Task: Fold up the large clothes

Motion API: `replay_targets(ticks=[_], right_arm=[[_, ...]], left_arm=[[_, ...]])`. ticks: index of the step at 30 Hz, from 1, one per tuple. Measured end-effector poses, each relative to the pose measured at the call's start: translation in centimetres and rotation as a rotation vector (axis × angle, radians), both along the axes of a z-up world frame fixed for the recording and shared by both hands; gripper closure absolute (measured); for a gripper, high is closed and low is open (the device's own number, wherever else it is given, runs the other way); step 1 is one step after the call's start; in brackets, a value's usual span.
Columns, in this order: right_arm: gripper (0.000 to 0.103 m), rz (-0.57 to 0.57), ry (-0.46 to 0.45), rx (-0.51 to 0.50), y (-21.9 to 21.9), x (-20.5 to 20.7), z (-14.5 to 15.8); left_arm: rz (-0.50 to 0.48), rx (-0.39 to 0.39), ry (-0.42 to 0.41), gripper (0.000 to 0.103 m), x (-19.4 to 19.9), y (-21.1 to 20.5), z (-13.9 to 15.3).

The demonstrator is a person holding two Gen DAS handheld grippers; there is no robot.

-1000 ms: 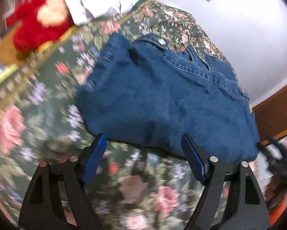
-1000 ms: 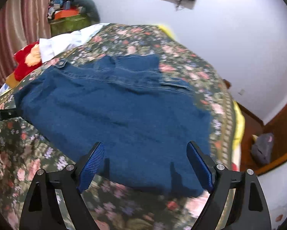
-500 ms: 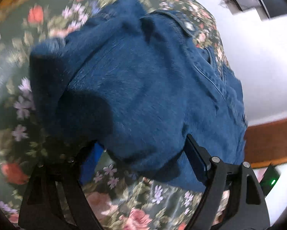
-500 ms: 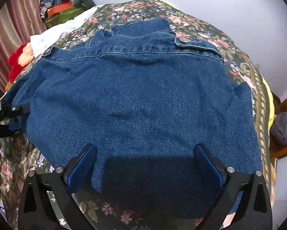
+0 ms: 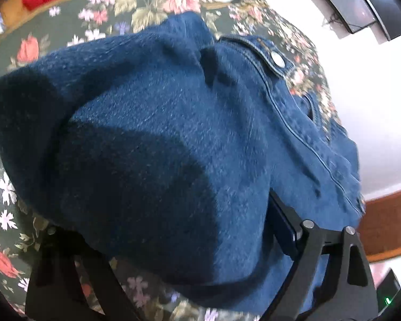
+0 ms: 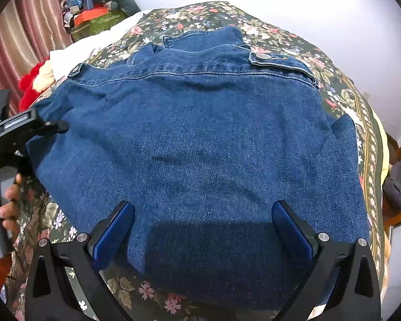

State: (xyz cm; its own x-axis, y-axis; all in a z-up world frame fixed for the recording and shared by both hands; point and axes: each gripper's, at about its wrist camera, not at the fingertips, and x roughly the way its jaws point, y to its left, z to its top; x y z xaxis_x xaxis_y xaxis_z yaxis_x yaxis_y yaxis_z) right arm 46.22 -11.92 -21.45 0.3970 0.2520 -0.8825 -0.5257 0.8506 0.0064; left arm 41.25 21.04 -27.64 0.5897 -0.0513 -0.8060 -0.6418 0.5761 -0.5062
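Right claw (image 6: pixel 201 231) wide, denim jacket (image 6: pixel 200 139) hem between

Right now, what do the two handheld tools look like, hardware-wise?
Both match: the right tool has black angular finger frames with triangular cut-outs, silver pivot pins and ribbed blue pads. The left tool shows the same black frame and pins; one pad is hidden behind the blue denim jacket. In the right wrist view its black body carries a coiled black cable at the frame edge. No sleeve shows.
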Motion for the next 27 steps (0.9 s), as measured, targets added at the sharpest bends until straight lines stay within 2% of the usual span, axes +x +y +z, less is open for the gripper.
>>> replay_targets(ticks=[3,5,7,11,15,19,21,23,25,27], right_arm=[[0.000,0.002,0.009,0.000,-0.1,0.0,0.1],[0.000,0.003,0.020,-0.003,-0.1,0.0,0.3],[0.000,0.001,0.038,-0.003,-0.3,-0.1,0.6],[0.000,-0.024,0.082,0.018,-0.6,0.2,1.6],[0.000,-0.009,0.099,0.145,0.8,0.0,3.7],[0.000,0.046,0.083,0.158,5.4,-0.7,3.7],[0.000,0.077,0.069,0.121,7.8,-1.3,2.7],[0.000,0.104,0.097,0.101,9.3,-1.6,1.2],[0.000,0.116,0.119,0.083,10.2,-2.0,-0.3],[0.000,0.141,0.091,0.030,11.3,-2.5,-1.2]], left_arm=[[0.026,0.113,0.046,0.035,0.7,-0.4,0.9],[-0.023,0.219,0.063,0.058,1.1,-1.2,2.4],[-0.104,0.338,0.045,0.063,1.3,-2.3,4.6],[-0.175,0.441,-0.038,0.067,0.0,-3.5,8.4],[-0.193,0.456,-0.132,0.067,-2.3,-3.6,11.7],[-0.202,0.491,-0.177,0.067,-4.1,-3.6,13.8],[-0.209,0.534,-0.176,0.067,-3.7,-4.0,14.3],[-0.214,0.563,-0.162,0.068,-3.7,-3.8,14.0],[-0.211,0.552,-0.136,0.068,-3.5,-3.1,13.2],[-0.210,0.544,-0.107,0.068,-3.4,-2.9,12.2]])
